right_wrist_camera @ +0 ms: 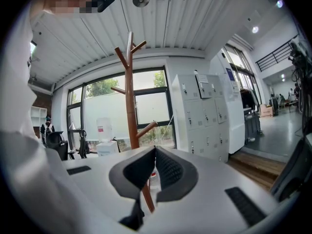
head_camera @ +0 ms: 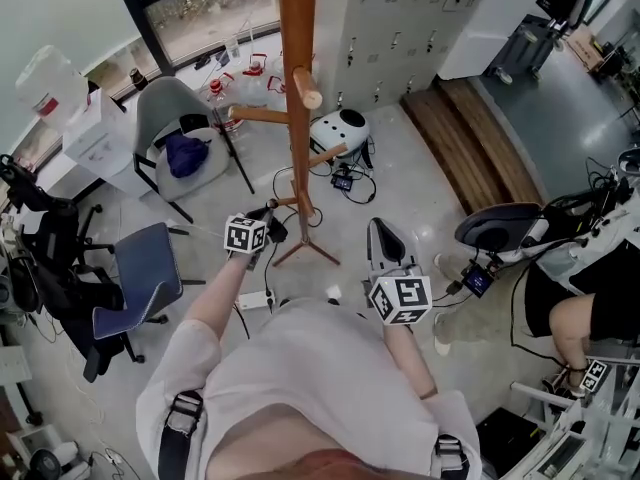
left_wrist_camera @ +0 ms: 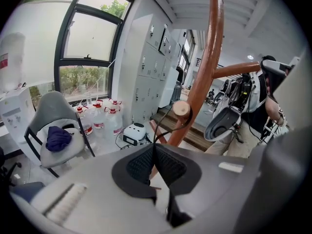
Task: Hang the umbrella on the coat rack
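As I look along the left tongs [left_wrist_camera: 155,147], they are pinched tight on a thin black strap [left_wrist_camera: 158,122] that runs up toward one o'clock to the round-ended peg [left_wrist_camera: 181,109] of the coat rack [head_camera: 297,118]; whether it sits over the peg I cannot tell. From the head view, a dark bundle — the umbrella [head_camera: 273,230], as far as I can make out — sits at three o'clock of the left tongs, right against them. My right tongs [right_wrist_camera: 154,152] are closed on nothing — the rack's pole stands at twelve o'clock beyond them.
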`<act>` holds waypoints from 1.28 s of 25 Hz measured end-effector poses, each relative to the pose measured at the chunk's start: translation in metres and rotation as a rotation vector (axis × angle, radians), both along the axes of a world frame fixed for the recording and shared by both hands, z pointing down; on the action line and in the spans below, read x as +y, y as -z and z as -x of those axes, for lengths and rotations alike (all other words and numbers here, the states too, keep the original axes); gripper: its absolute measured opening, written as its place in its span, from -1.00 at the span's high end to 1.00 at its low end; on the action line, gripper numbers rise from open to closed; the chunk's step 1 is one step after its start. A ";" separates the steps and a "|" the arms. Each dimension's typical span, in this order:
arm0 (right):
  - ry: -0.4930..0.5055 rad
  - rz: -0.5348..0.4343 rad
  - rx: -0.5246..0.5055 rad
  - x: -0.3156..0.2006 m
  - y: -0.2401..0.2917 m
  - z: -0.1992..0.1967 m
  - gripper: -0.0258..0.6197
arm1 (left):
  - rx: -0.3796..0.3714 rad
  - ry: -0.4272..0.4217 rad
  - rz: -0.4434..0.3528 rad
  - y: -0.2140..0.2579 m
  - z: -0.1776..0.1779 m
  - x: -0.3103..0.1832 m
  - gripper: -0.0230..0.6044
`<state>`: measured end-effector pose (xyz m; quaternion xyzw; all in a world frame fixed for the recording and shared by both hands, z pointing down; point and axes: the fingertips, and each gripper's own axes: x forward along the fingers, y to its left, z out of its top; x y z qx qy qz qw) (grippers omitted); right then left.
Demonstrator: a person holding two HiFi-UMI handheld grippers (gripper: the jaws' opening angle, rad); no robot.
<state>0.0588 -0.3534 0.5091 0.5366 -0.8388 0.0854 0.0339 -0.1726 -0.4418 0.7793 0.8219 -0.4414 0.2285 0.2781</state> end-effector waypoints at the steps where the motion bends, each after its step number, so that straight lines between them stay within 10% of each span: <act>1: -0.002 0.001 0.000 0.000 0.000 -0.001 0.89 | -0.002 0.000 0.003 -0.002 -0.001 0.000 0.89; 18: -0.002 0.005 0.000 0.007 -0.002 -0.004 0.90 | -0.065 -0.037 -0.071 -0.013 -0.025 0.006 0.69; 32: 0.040 0.005 -0.016 0.004 -0.006 0.000 0.90 | -0.073 0.214 -0.306 0.059 0.031 0.033 0.42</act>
